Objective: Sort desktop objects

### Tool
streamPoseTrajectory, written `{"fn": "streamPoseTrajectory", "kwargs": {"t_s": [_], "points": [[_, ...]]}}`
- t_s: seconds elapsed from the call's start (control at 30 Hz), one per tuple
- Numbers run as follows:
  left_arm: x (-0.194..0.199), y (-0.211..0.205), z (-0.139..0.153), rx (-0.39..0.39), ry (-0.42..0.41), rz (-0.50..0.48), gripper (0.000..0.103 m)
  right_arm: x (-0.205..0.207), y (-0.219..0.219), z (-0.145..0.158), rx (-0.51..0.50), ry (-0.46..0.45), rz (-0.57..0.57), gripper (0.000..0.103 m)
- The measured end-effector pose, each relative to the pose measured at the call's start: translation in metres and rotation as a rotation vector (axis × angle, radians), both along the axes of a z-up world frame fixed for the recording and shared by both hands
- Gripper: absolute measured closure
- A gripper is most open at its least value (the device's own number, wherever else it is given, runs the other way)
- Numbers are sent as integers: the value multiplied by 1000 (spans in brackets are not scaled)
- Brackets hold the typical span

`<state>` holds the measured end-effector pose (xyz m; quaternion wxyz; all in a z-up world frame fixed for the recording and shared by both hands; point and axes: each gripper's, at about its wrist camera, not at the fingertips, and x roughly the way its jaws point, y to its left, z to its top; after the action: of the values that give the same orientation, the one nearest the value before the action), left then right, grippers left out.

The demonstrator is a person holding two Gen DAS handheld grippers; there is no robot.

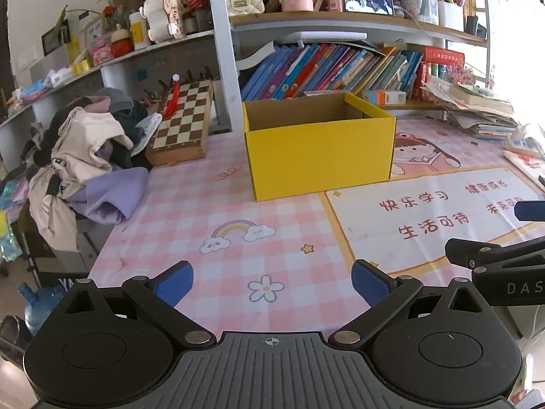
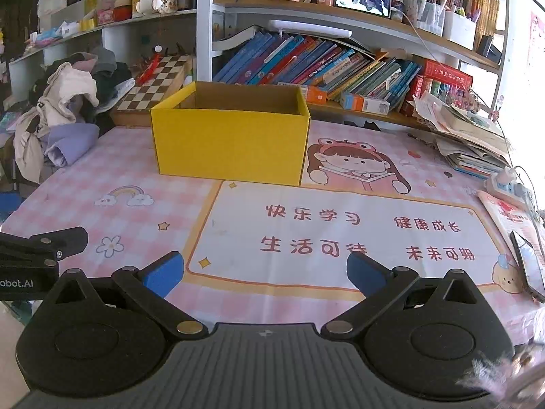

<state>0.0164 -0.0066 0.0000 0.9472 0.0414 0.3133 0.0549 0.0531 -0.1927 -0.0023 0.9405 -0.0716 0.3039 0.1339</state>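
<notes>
The left hand-held gripper [image 1: 272, 284] is hovering low over the bench [image 1: 190, 211], its blue fingers [image 1: 172, 284] standing wide apart with nothing between them but the pink checked mat and a printed flower. The right hand-held gripper [image 2: 265, 274] is hanging just beside it, its blue fingers [image 2: 163, 274] likewise spread wide and gripping nothing, over the white panel of red lettering [image 2: 340, 235] on the mat. Each one is showing at the edge of the other's camera, so the two are sitting close side by side. A yellow box [image 1: 320, 156] is standing upright and open-topped on the bench, well ahead of both, beyond their fingertips; from the left hand-held gripper it is lying straight ahead and slightly to the right, from the right one ahead and to the left. What the box is holding cannot be told from here, as only its brown inner walls are showing. A chessboard [image 1: 182, 121] is leaning behind the box to the left, next to a heap of clothes [image 1: 85, 156] spilling over the bench's left edge. Rows of books [image 2: 306, 64] are filling the shelf behind, a stack of papers [image 2: 473, 136] is piling up at the far right, and a phone [image 2: 529, 266] is lying near the right edge.
</notes>
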Motion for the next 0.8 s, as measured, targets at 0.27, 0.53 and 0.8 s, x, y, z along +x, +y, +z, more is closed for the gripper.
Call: {"fn": "streamPoseTrajectory", "kwargs": {"t_s": [0.27, 0.53, 0.8], "points": [[3, -1, -2, -12, 7, 1, 0, -1, 1, -1, -20, 6, 7, 0], [2, 2, -6, -25, 33, 6, 0, 4, 2, -3, -24, 32, -7, 0], [3, 3, -8, -36, 49, 12, 0, 5, 6, -5, -37, 34, 12, 0]]}}
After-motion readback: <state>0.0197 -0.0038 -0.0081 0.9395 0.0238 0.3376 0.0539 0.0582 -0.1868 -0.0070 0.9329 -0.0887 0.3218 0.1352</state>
